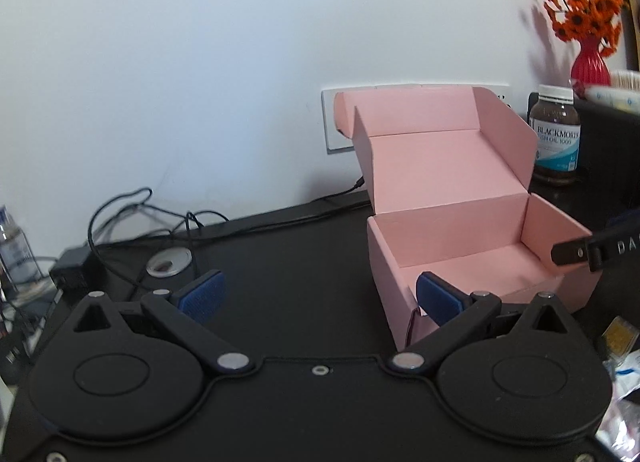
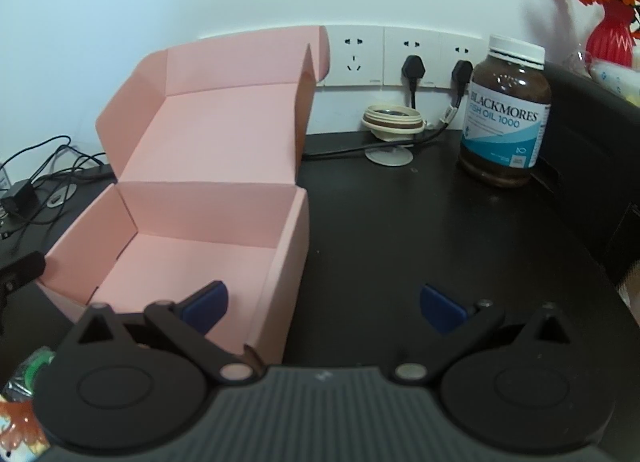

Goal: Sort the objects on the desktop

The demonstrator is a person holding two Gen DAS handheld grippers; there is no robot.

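Hand-held gripper, left, hand-held gripper, right: both spread apart, empty, just before pink box on table. Likely opening step, nothing boxed. Next: reaching for fish-oil bottle right of box.

Open pink box on black desk, left gripper spread, empty

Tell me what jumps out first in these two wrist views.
The open pink box dominates the black desk, lid up against the wall, nothing visible inside. To its right stands a brown fish oil bottle with a white cap, near the wall sockets; orange flowers in a red vase sit further right. Both the left gripper and right gripper are open, holding nothing.
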